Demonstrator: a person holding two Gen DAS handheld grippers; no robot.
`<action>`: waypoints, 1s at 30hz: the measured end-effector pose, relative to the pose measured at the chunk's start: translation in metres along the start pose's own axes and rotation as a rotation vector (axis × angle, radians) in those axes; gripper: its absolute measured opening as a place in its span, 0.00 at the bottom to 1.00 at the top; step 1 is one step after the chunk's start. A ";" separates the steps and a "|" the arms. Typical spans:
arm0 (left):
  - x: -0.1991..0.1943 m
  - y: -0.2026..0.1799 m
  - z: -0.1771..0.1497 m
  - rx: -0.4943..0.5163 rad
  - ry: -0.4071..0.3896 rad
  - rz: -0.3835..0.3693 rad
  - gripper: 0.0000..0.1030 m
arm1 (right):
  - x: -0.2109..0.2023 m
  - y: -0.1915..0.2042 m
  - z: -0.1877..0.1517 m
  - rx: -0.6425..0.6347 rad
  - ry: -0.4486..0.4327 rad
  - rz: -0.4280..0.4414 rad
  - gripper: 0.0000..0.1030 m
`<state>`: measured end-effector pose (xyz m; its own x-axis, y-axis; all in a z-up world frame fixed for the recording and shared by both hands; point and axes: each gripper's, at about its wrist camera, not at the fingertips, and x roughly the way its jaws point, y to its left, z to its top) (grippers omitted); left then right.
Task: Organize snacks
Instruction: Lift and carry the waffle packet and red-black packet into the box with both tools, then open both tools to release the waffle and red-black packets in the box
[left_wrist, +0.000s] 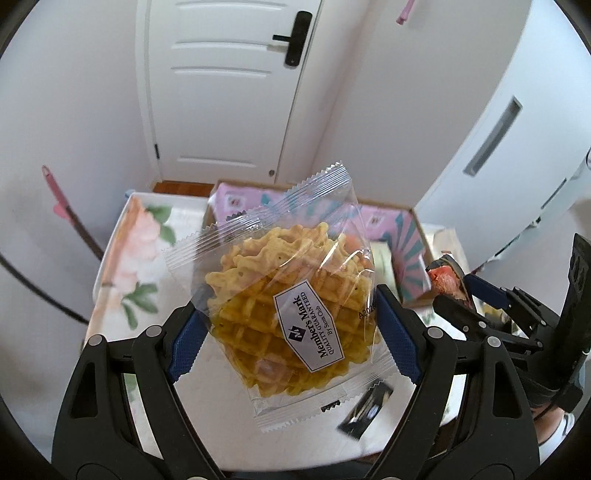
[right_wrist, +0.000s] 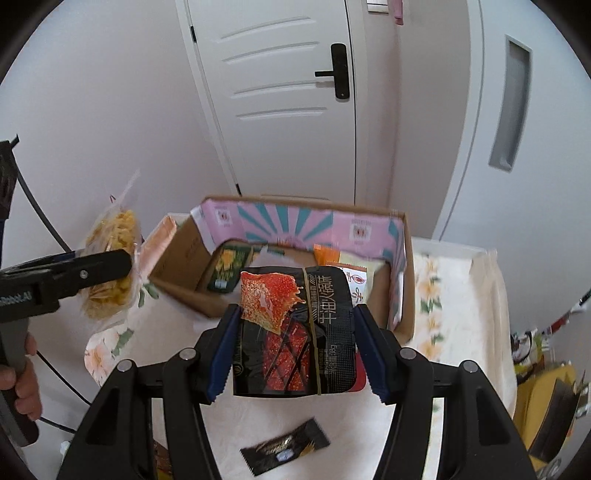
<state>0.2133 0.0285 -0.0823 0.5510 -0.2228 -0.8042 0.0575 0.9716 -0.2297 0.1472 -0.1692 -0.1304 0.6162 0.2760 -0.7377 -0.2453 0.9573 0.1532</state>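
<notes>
Left tool (left_wrist: 291, 325) is pinching a clear waffle cookie pack (left_wrist: 288, 306) between its blue pads, holding it up in the air above the worktop (left_wrist: 122, 280). Label on it reads Member's Mark. Right tool (right_wrist: 295, 350) is clamped on a black snack pouch (right_wrist: 295, 332) with a red and orange picture and Chinese text, also lifted off the surface, just in front of the box.

The cardboard box (right_wrist: 402, 280) sits toward the back of the worktop, open on top, with a pink and teal sunburst print on its inner walls. Inside I can make out a dark green packet (right_wrist: 225, 269) with yellow on it leaning at the left, an orange packet (right_wrist: 327, 254) and a pale cream one (right_wrist: 356, 273) with a red mark toward the right. The rest in there is hidden behind my pouch.

One small black wrapped snack (right_wrist: 284, 448) lies on the worktop close to me, well apart from the box.

The worktop has a white cloth with a peach flower and green leaf print. Behind it is a white panelled door (right_wrist: 280, 110) with a black handle lock (right_wrist: 340, 72), plain white walls, and a second white door (right_wrist: 509, 103) with a narrow grey window on the right. There's some yellow and dark clutter (right_wrist: 550, 402) off the right edge, too blurry to tell.
</notes>
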 end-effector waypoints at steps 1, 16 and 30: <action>0.004 0.001 0.005 0.001 0.003 -0.002 0.80 | 0.001 -0.003 0.008 -0.008 -0.004 0.007 0.54; 0.106 0.005 0.056 0.162 0.185 0.024 0.87 | 0.065 -0.017 0.068 0.062 0.054 0.017 0.54; 0.106 0.047 0.031 0.105 0.203 0.040 0.97 | 0.116 -0.018 0.065 0.139 0.152 0.048 0.54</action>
<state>0.3003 0.0526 -0.1614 0.3763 -0.1854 -0.9077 0.1313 0.9806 -0.1458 0.2713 -0.1486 -0.1757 0.4840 0.3150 -0.8164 -0.1591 0.9491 0.2719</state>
